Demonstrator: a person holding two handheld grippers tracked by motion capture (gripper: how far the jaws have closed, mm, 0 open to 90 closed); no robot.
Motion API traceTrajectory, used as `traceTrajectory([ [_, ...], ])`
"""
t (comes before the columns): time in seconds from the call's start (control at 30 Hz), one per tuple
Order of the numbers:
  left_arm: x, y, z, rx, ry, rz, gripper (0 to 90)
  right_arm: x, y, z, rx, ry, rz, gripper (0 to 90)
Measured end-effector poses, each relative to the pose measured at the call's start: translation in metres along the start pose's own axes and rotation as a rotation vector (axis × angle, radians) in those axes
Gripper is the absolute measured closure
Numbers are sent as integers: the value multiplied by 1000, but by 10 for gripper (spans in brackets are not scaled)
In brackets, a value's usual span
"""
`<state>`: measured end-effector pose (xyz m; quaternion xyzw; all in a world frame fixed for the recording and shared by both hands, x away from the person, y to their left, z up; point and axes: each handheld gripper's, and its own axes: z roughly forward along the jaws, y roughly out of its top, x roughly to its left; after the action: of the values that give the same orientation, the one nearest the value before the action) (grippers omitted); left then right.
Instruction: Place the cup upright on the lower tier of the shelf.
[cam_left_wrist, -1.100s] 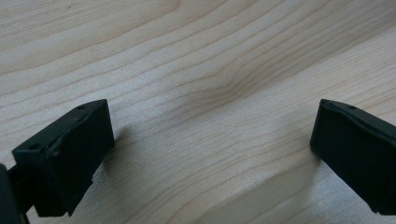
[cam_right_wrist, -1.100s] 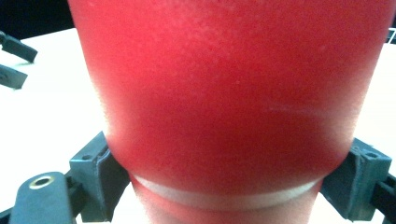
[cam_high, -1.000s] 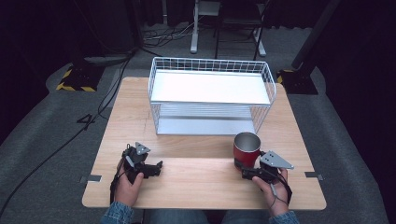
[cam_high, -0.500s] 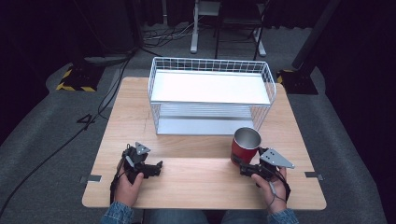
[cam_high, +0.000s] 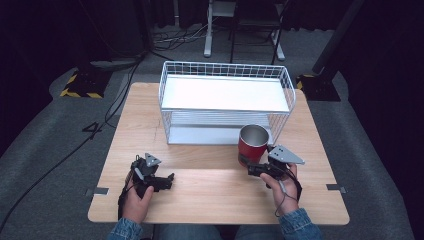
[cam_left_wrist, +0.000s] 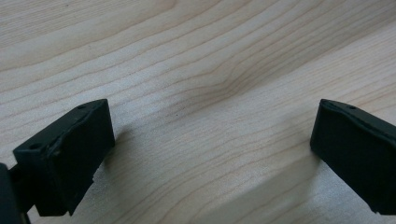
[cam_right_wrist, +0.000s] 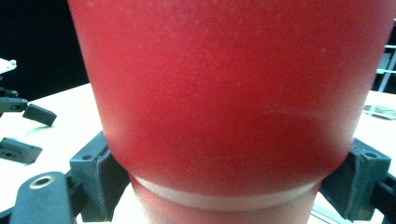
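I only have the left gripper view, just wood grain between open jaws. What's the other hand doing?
Observer: The right gripper is clamped low on a red cup, near its base.
Operator: Where's that cup relative to the rack?
Observer: Just in front of the white wire rack, by its front right corner.
Operator: And where does my left gripper sit?
Observer: The left gripper is at the front left of the table, well apart from the cup.

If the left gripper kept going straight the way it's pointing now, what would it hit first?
The left gripper lies low on the wooden table, jaws open, pointing across toward the right gripper that grips the red cup. Bare tabletop lies between them; it would probably scrape the wood first, though depth is hard to judge.
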<state>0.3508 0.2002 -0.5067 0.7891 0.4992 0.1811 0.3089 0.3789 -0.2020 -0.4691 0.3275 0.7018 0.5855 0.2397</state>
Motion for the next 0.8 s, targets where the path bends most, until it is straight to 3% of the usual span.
traceTrajectory([
  [0.8, -2, -2, -2, 1, -12, 9, 1, 1, 15, 90, 29, 26, 18, 150],
])
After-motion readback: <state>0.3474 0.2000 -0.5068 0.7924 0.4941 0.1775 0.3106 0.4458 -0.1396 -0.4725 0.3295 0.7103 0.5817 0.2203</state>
